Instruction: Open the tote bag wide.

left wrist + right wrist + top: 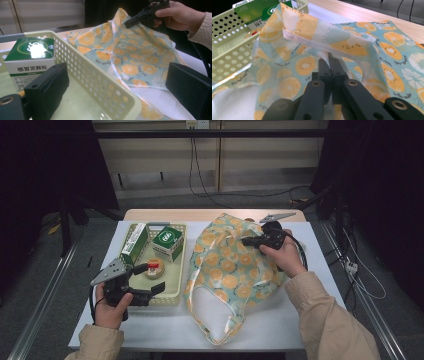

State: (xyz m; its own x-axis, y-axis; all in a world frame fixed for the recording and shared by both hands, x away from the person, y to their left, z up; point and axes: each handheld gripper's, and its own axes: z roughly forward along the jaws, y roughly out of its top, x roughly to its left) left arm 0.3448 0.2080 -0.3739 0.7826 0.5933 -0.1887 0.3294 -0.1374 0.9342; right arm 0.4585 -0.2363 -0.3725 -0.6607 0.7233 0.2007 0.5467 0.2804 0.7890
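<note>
Glossy orange-slice-print plastic tote bag (227,265) | right gripper (329,58) jaws pinching its rim | left gripper (150,279) jaws spread over pale perforated basket (176,285) | risk: slick film could slip free.

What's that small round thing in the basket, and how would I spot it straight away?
Start at the pale yellow-green perforated basket on the left half of the white table. Two green-and-white boxes sit at its far end; nearer the person lies a small round tin. It is the one flat, disc-shaped item there, cream with a red label.

Orange-slice print bag (227,265), crumpled on the white table, top edge lifted
</note>
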